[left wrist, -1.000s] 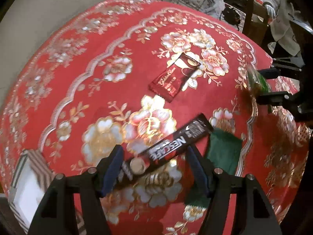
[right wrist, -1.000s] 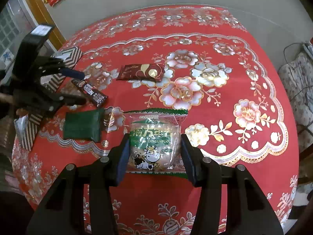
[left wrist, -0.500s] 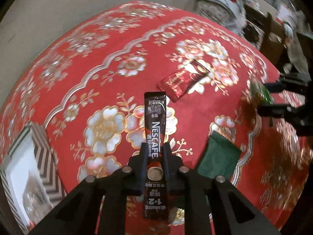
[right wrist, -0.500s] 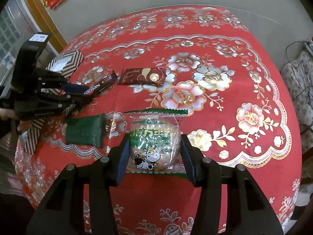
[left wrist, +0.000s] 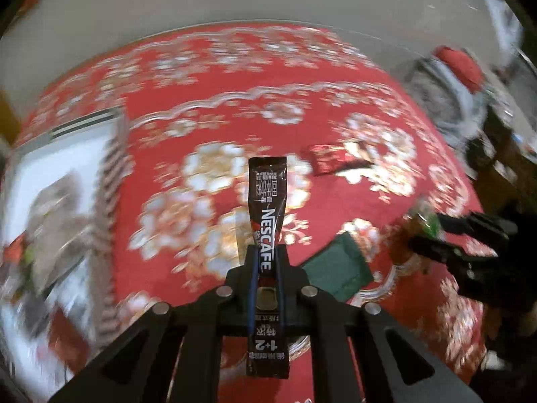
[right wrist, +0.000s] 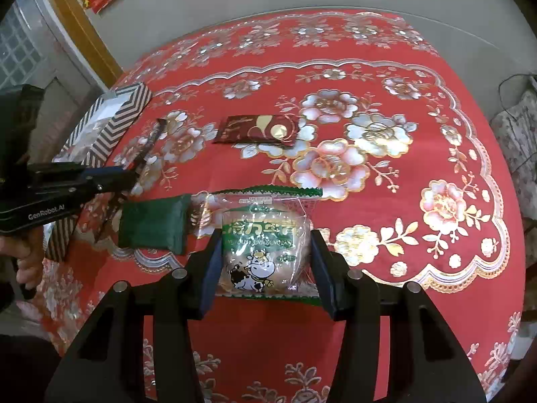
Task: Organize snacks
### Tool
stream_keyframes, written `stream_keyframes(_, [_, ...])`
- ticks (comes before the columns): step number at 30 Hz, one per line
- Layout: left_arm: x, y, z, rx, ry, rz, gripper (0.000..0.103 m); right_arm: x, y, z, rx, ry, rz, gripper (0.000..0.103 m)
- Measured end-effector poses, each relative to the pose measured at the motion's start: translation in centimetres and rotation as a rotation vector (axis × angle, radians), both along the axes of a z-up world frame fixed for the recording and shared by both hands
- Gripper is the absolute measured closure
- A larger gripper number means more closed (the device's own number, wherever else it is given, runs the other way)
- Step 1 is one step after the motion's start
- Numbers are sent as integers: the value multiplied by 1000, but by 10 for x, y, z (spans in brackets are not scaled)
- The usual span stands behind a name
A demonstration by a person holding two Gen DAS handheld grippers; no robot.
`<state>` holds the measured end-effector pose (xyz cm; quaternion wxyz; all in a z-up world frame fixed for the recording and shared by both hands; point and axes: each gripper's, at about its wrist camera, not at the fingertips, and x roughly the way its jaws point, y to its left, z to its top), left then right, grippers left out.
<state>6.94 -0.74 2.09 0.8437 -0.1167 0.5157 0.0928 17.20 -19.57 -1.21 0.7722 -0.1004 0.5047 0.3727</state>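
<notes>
My left gripper [left wrist: 266,262] clamps the Nescafé stick [left wrist: 267,208]; right gripper [right wrist: 265,262] is part-open around the bun packet [right wrist: 263,245], grip unclear.

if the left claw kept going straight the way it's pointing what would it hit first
Likely the red tablecloth itself. The left claw holds the Nescafe stick, whose tip would probably touch first; blur leaves depth unclear.

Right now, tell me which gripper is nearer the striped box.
Left. The left gripper, shut on the Nescafe stick, hangs beside the striped box; the right gripper straddles the bun packet, farther off.
</notes>
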Motion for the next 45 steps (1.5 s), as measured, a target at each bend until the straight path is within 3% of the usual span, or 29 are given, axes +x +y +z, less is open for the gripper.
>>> stream_keyframes(5, [-12, 4, -3, 43, 83, 153, 92, -3, 5, 2, 4, -6, 27, 54])
stream_keyframes(10, [-19, 4, -7, 63, 110, 196, 92, -8, 7, 4, 7, -10, 56, 54])
stream_keyframes(45, [-24, -13, -7, 103, 140, 227, 92, -12, 0, 8, 96, 34, 121, 54])
